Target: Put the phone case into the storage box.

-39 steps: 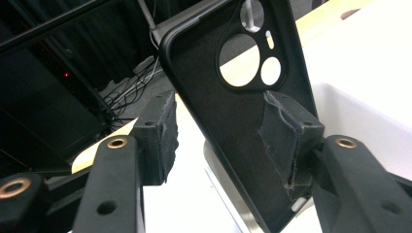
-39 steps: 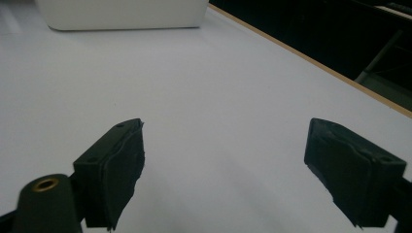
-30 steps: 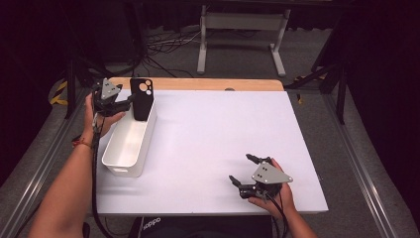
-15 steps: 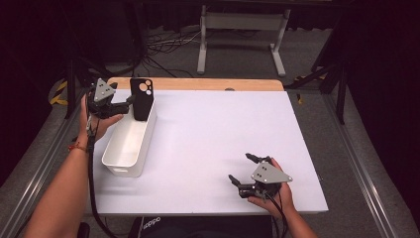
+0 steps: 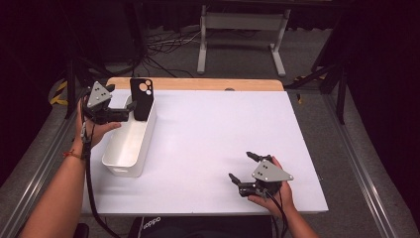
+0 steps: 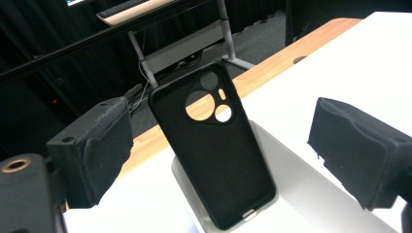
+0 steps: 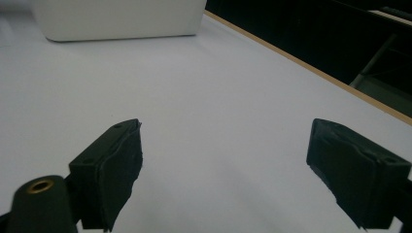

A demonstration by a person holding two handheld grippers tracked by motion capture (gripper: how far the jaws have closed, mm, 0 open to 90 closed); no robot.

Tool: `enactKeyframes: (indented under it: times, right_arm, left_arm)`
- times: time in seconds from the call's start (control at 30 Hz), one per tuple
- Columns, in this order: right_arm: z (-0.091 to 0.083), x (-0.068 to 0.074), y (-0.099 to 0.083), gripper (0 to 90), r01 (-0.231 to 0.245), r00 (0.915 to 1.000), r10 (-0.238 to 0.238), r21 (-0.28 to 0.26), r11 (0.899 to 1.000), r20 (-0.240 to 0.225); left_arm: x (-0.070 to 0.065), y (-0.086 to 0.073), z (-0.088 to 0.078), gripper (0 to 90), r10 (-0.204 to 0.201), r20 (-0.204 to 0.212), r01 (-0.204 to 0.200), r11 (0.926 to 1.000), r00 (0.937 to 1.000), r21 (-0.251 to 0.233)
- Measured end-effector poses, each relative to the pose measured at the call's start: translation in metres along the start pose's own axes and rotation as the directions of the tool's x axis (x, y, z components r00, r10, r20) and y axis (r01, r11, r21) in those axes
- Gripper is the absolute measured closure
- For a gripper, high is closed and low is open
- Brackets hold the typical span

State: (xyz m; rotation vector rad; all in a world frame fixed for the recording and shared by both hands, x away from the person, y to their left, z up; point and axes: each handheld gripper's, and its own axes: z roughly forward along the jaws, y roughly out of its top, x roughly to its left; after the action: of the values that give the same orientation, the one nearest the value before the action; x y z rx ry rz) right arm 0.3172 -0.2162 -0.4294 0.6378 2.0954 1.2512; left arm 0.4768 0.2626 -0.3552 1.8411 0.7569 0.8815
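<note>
A: What's moved since a second ago?

B: My left gripper (image 5: 130, 110) has drawn back from the phone case (image 5: 141, 98), and its jaws have just been opening. They stand wide now, nothing pressed between the pads; in the left gripper view the case sits beyond them, apart from both.

A: Where's the case?

B: Standing on end in the far end of the white bin (image 5: 130, 141), tilted back against the wall, camera cut-out uppermost. The bin sits on the left of the white worktop (image 5: 213, 134).

A: And over on the right?

B: My right gripper (image 5: 243, 167) rests low near the front edge, jaws wide, nothing between them.
</note>
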Motion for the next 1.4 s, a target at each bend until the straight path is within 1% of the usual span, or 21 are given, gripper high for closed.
enactKeyframes:
  times: [0.07, 0.13, 0.17, 0.23, 0.3, 0.33, 0.4, 0.43, 0.47, 0.53, 0.6, 0.67, 0.73, 0.8, 0.9, 0.93, 1.0, 1.07, 1.23, 1.37, 1.4]
  right_arm:
    - [0.001, -0.001, 0.0, 13.6, 0.0, 1.0, 0.0, 0.001, 1.0, 0.0]
    - [0.001, 0.0, 0.0, 13.6, 0.0, 1.0, 0.0, 0.002, 1.0, 0.001]
    - [0.001, 0.0, 0.0, 13.6, 0.002, 1.0, -0.002, 0.001, 1.0, 0.001]
    - [0.001, 0.0, 0.001, 13.6, 0.004, 1.0, -0.004, -0.002, 1.0, 0.001]
    - [0.001, 0.0, 0.001, 13.6, 0.005, 1.0, -0.005, -0.004, 1.0, 0.001]
    - [0.001, 0.0, 0.001, 13.6, 0.005, 1.0, -0.005, -0.003, 1.0, 0.003]
    - [0.001, 0.0, 0.001, 13.6, 0.005, 1.0, -0.005, -0.002, 1.0, 0.003]
    - [0.002, 0.0, 0.001, 13.6, 0.005, 1.0, -0.005, -0.001, 1.0, 0.002]
    - [0.002, -0.001, 0.001, 13.6, 0.009, 1.0, -0.009, 0.0, 1.0, 0.002]
    - [0.002, -0.001, 0.001, 13.6, 0.004, 1.0, -0.004, 0.004, 1.0, 0.003]
    - [0.003, 0.0, 0.001, 13.6, 0.004, 1.0, -0.004, 0.003, 1.0, 0.004]
    - [0.003, 0.0, 0.001, 13.6, 0.008, 1.0, -0.008, 0.003, 1.0, 0.003]
    - [0.003, 0.0, 0.001, 13.6, 0.011, 0.9999, -0.011, 0.008, 1.0, -0.001]
    - [0.004, 0.0, 0.001, 13.6, 0.011, 0.9999, -0.011, 0.01, 1.0, 0.0]
    - [0.004, -0.001, 0.001, 13.6, 0.01, 0.9999, -0.01, 0.009, 1.0, 0.004]
    - [0.004, -0.001, 0.001, 13.5, 0.008, 1.0, -0.008, 0.006, 1.0, 0.006]
    - [0.004, -0.002, 0.001, 13.5, 0.006, 0.9999, -0.007, 0.009, 1.0, 0.008]
    - [0.004, -0.002, 0.0, 13.5, 0.005, 0.9999, -0.005, 0.015, 1.0, 0.009]
    - [0.003, -0.003, 0.0, 13.5, 0.002, 0.9999, -0.002, 0.013, 1.0, 0.017]
    - [0.002, -0.004, 0.0, 13.5, -0.002, 0.9997, 0.002, 0.011, 1.0, 0.023]
    - [0.002, -0.004, 0.0, 13.5, -0.001, 0.9997, 0.001, 0.011, 1.0, 0.023]
  left_arm:
    - [-0.004, -0.001, -0.003, 7.2, 0.003, 0.014, -0.003, 1.0, 0.9999, 0.001]
    - [-0.005, -0.001, -0.004, 5.4, 0.005, 0.013, -0.005, 1.0, 0.9999, 0.0]
    - [-0.006, -0.001, -0.006, 5.4, 0.002, 0.012, -0.002, 0.9999, 0.9999, -0.011]
    - [-0.006, -0.001, -0.011, 5.4, -0.016, 0.026, 0.017, 0.9994, 0.9995, -0.03]
    - [-0.007, -0.001, -0.015, 5.2, -0.012, 0.034, 0.013, 0.9991, 0.9994, -0.039]
    - [-0.008, -0.001, -0.017, 5.1, -0.018, 0.044, 0.02, 0.9988, 0.9989, -0.044]
    - [-0.009, -0.001, -0.018, 4.4, -0.013, 0.048, 0.015, 0.9988, 0.9988, -0.047]
    - [-0.01, -0.001, -0.02, 4.4, -0.013, 0.059, 0.016, 0.9984, 0.9981, -0.054]
    - [-0.011, -0.002, -0.022, 4.4, -0.014, 0.063, 0.018, 0.9979, 0.9979, -0.062]
    - [-0.012, -0.002, -0.023, 4.3, -0.009, 0.064, 0.013, 0.9981, 0.9979, -0.061]
    - [-0.013, -0.003, -0.025, 4.1, -0.017, 0.068, 0.021, 0.9977, 0.9975, -0.064]
    - [-0.014, -0.004, -0.027, 3.7, -0.023, 0.088, 0.029, 0.9967, 0.9958, -0.076]
    - [-0.015, -0.005, -0.028, 3.3, -0.013, 0.082, 0.019, 0.997, 0.9965, -0.074]
    - [-0.017, -0.006, -0.03, 2.9, -0.009, 0.089, 0.016, 0.9971, 0.996, -0.075]
    - [-0.019, -0.006, -0.035, 2.9, -0.009, 0.095, 0.018, 0.9951, 0.9954, -0.097]
    - [-0.02, -0.006, -0.037, 2.8, -0.007, 0.106, 0.018, 0.9941, 0.9943, -0.107]
    - [-0.021, -0.005, -0.039, 2.5, -0.002, 0.111, 0.015, 0.994, 0.9938, -0.109]
    - [-0.023, -0.004, -0.042, 2.4, 0.016, 0.118, -0.002, 0.9935, 0.9928, -0.113]
    - [-0.026, -0.003, -0.047, 2.4, 0.015, 0.126, 0.002, 0.9909, 0.992, -0.134]
    - [-0.031, -0.003, -0.051, 2.5, 0.029, 0.129, -0.01, 0.9892, 0.9913, -0.146]
    - [-0.032, -0.002, -0.052, 2.7, 0.033, 0.122, -0.014, 0.9883, 0.992, -0.152]
